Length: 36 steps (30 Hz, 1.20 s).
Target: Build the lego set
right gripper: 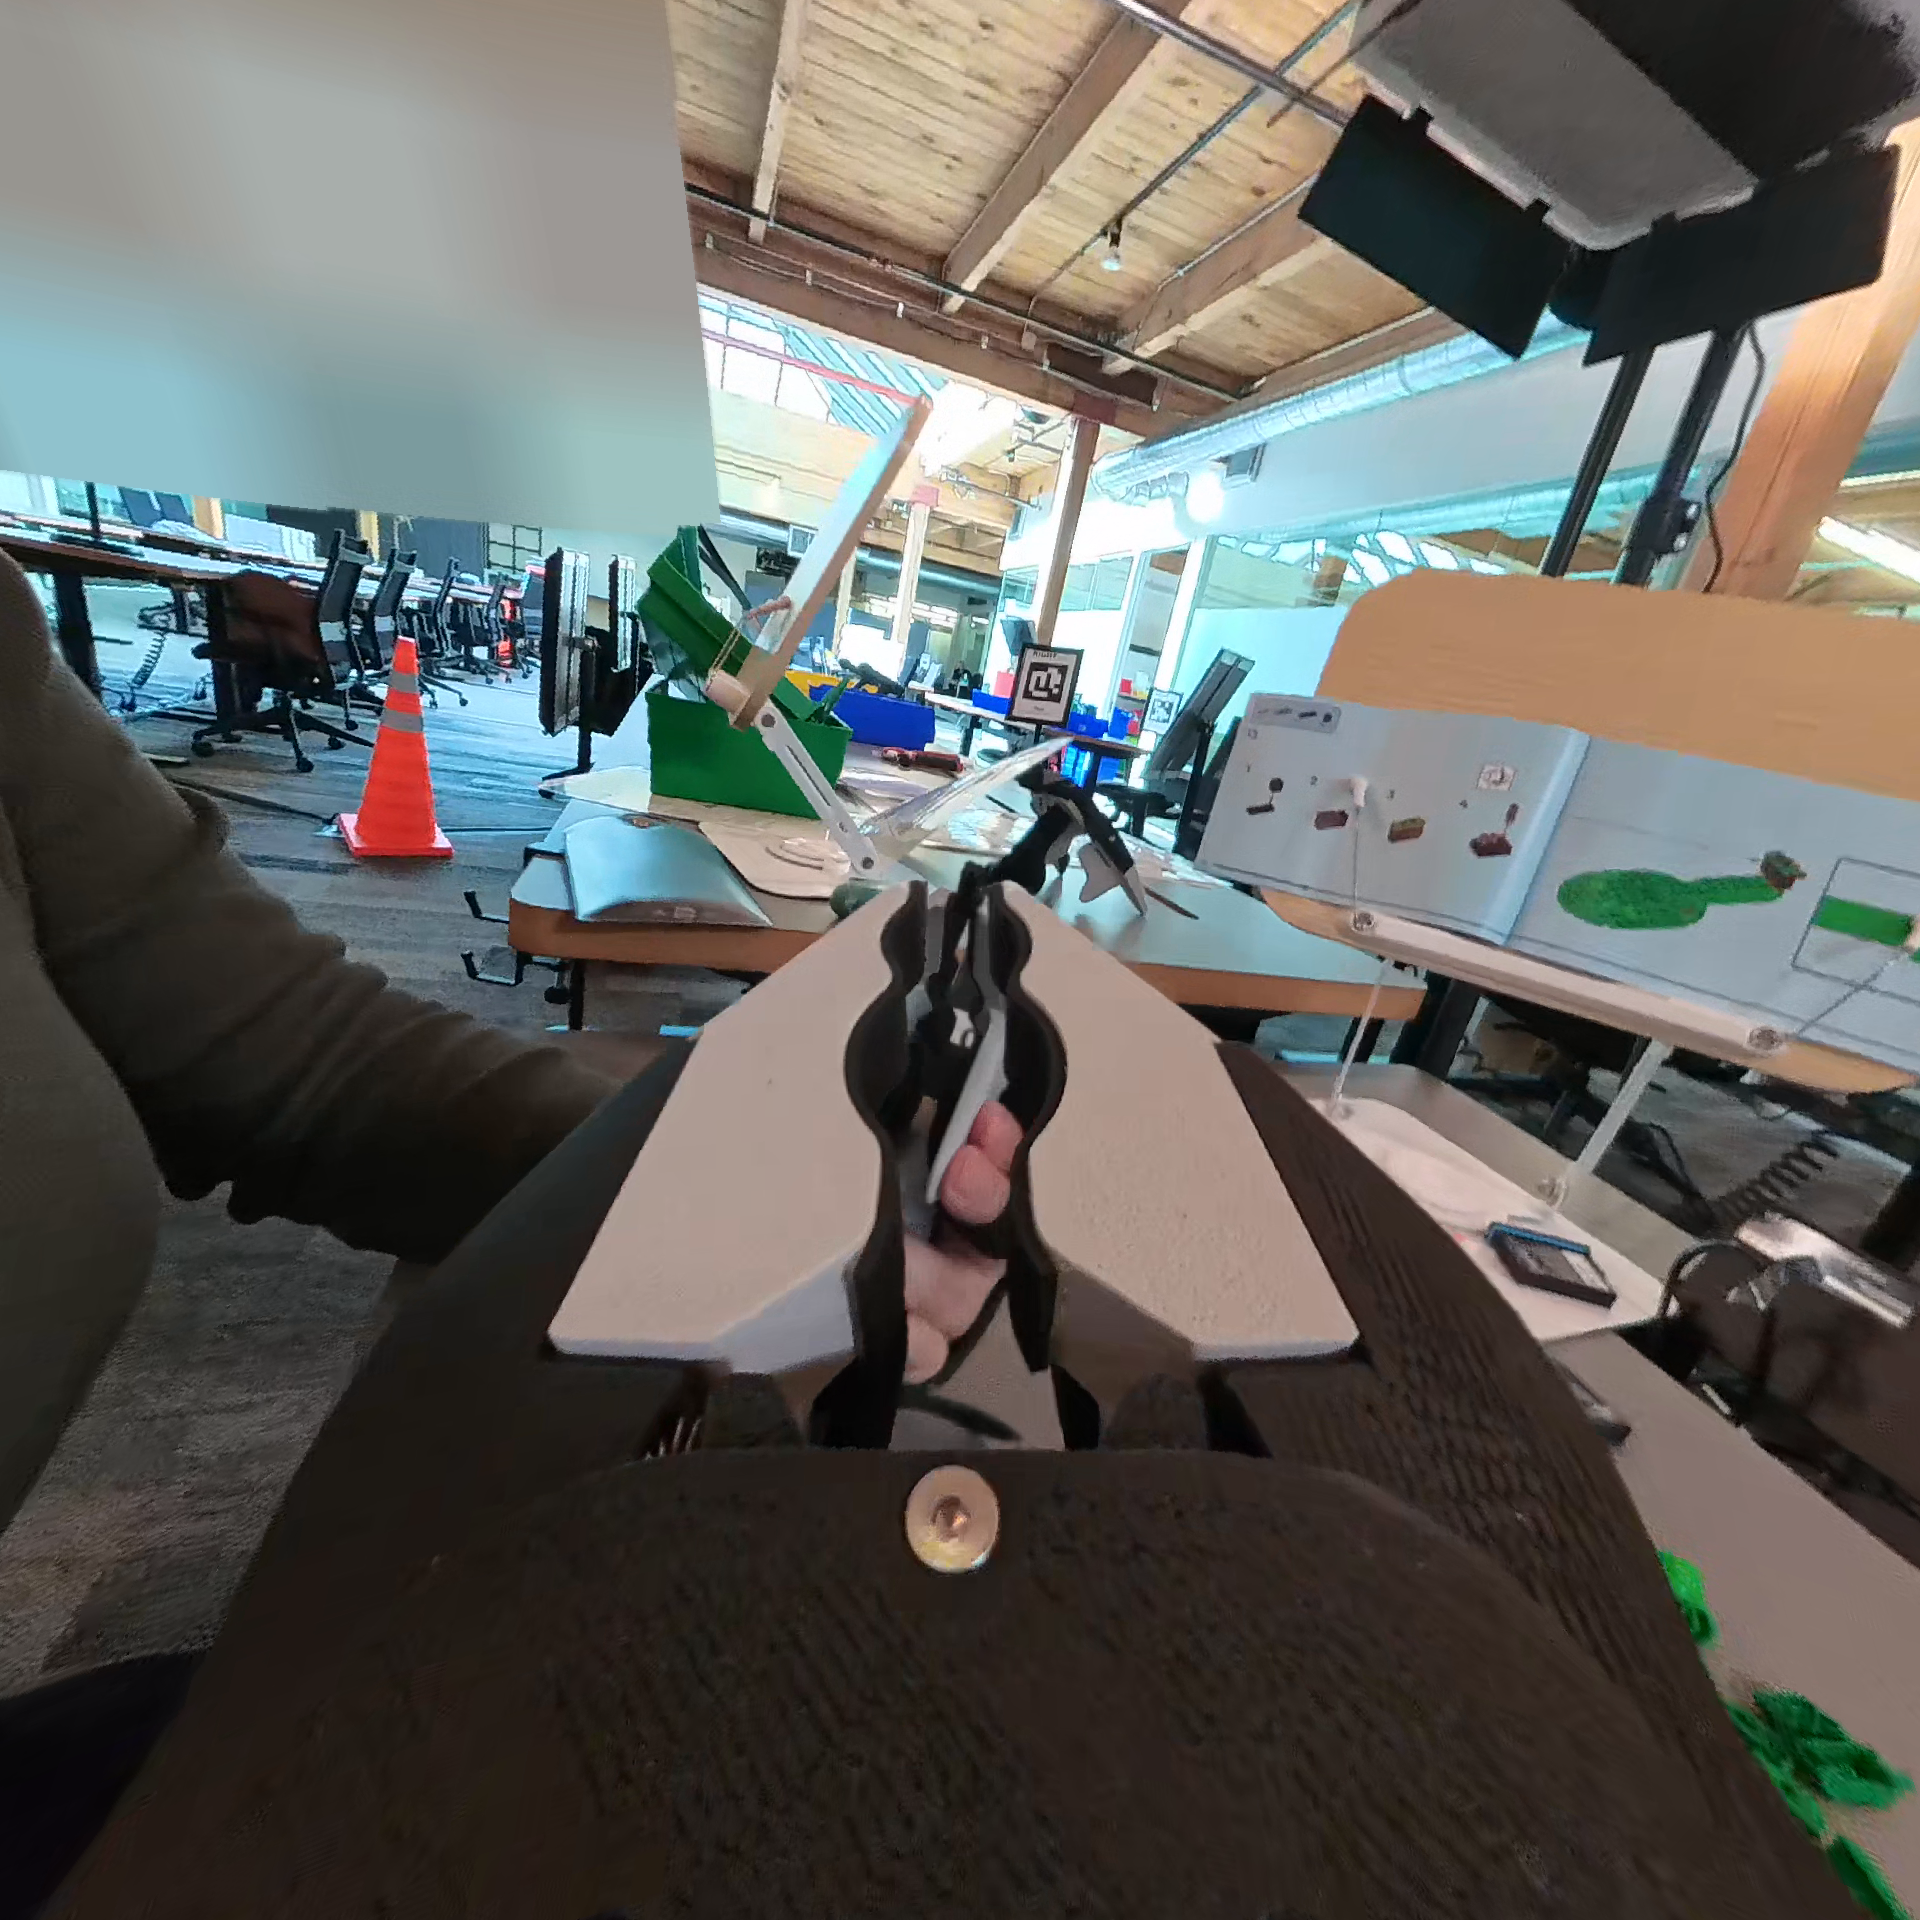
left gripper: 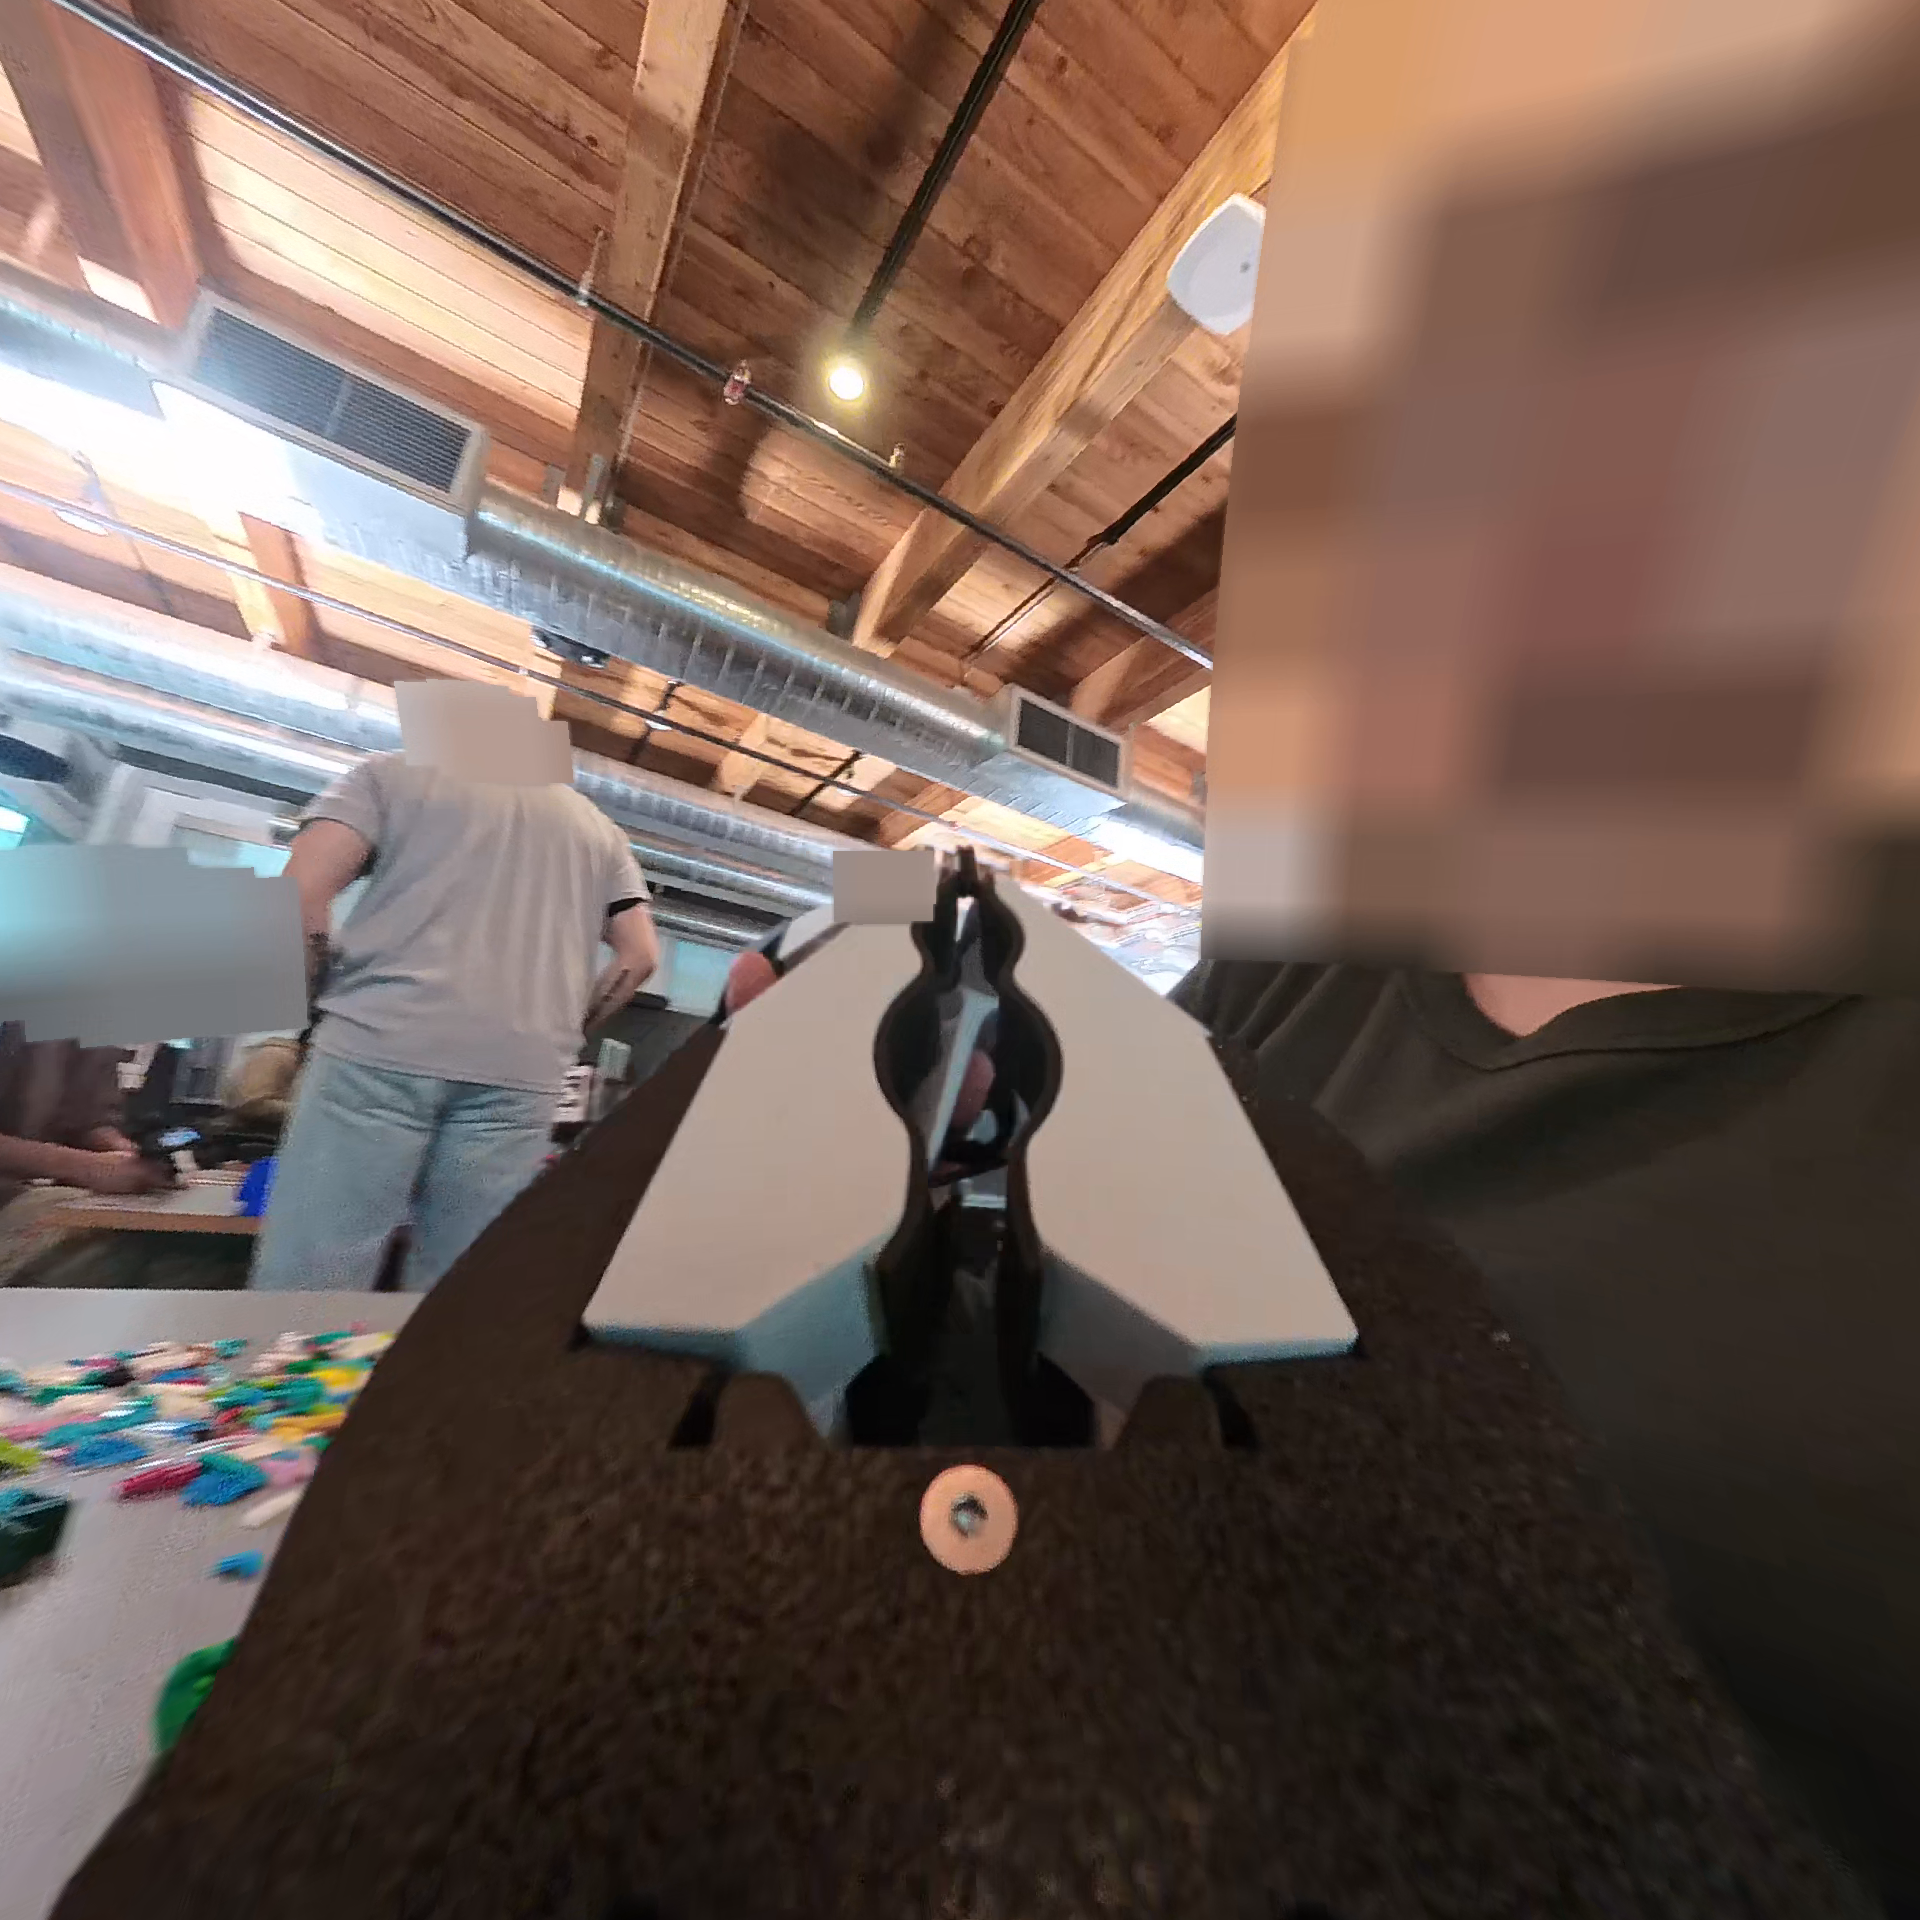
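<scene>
While both grippers tilted up toward a wooden ceiling, the left gripper had its fingers together at the tips, and the right gripper likewise, with a small black piece apparently between its tips. Loose lego bricks lay scattered on the grey table at lower left, well below the left gripper. A manual stood open on a stand to the right. Farther off, a green bin sat on another table; its contents could not be made out.
</scene>
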{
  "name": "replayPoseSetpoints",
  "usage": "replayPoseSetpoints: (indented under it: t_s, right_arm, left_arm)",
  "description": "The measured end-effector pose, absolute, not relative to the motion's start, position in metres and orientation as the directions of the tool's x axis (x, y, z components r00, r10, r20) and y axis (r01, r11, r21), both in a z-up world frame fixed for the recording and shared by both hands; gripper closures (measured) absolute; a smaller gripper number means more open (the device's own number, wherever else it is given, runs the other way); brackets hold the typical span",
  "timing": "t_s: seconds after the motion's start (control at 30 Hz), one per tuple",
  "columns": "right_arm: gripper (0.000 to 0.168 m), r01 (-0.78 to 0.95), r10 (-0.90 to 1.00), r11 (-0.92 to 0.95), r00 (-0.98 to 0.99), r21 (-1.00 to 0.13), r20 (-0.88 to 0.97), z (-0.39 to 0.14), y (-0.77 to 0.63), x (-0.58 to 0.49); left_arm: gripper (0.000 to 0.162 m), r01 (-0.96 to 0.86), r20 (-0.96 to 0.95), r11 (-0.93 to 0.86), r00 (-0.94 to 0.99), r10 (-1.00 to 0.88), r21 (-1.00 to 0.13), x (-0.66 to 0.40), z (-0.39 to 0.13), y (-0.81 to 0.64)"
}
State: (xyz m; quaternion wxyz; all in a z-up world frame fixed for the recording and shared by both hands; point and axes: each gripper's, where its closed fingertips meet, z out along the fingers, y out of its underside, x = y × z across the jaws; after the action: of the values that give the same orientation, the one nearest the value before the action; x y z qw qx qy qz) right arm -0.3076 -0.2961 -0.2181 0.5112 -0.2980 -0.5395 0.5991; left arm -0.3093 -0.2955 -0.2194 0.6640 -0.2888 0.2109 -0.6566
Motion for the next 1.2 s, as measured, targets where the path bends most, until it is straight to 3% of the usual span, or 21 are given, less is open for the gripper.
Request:
replayPoseSetpoints:
  t_s: [0.17, 0.37, 0.6, 0.7, 0.8, 0.9, 0.97, 1.07, 1.2]
  right_arm:
    - [0.155, -0.324, 0.912, 0.138, -0.327, -0.936, 0.247, -0.214, -0.304, -0.308]
    - [0.164, -0.335, 0.856, 0.262, -0.352, -0.905, 0.378, -0.218, -0.316, -0.307]
    - [0.166, -0.326, 0.835, 0.304, -0.362, -0.895, 0.415, -0.22, -0.316, -0.306]
    - [0.166, -0.301, 0.849, 0.345, -0.305, -0.889, 0.432, -0.224, -0.3, -0.306]
    - [0.166, -0.217, 0.86, 0.369, -0.29, -0.904, 0.421, -0.242, -0.267, -0.307]
    - [0.166, -0.018, 0.889, 0.343, -0.317, -0.939, 0.33, -0.288, -0.215, -0.314]
    - [0.166, 0.107, 0.903, 0.293, -0.358, -0.95, 0.239, -0.319, -0.192, -0.316]
    - [0.166, 0.226, 0.904, 0.263, -0.396, -0.938, 0.158, -0.352, -0.172, -0.32]
    - [0.166, 0.279, 0.908, 0.194, -0.414, -0.94, 0.065, -0.368, -0.159, -0.323]
  left_arm:
    - [0.161, 0.731, 0.112, -0.183, -0.146, -0.983, -0.657, -0.303, -0.22, -0.307]
    - [0.16, 0.702, 0.122, -0.278, -0.266, -0.956, -0.656, -0.298, -0.222, -0.314]
    - [0.16, 0.69, 0.138, -0.306, -0.289, -0.947, -0.656, -0.297, -0.223, -0.313]
    - [0.16, 0.709, 0.204, -0.27, -0.178, -0.963, -0.652, -0.298, -0.228, -0.295]
    - [0.122, 0.666, 0.349, -0.198, 0.1, -0.932, -0.719, -0.302, -0.247, -0.255]
    - [0.101, 0.383, 0.339, -0.159, 0.469, -0.815, -0.91, -0.311, -0.293, -0.216]
    - [0.094, 0.071, 0.163, -0.158, 0.687, -0.708, -0.985, -0.322, -0.33, -0.195]
    - [0.093, -0.225, 0.002, -0.255, 0.745, -0.667, -0.94, -0.328, -0.374, -0.179]
    - [0.106, -0.39, -0.035, -0.366, 0.723, -0.69, -0.845, -0.336, -0.42, -0.165]
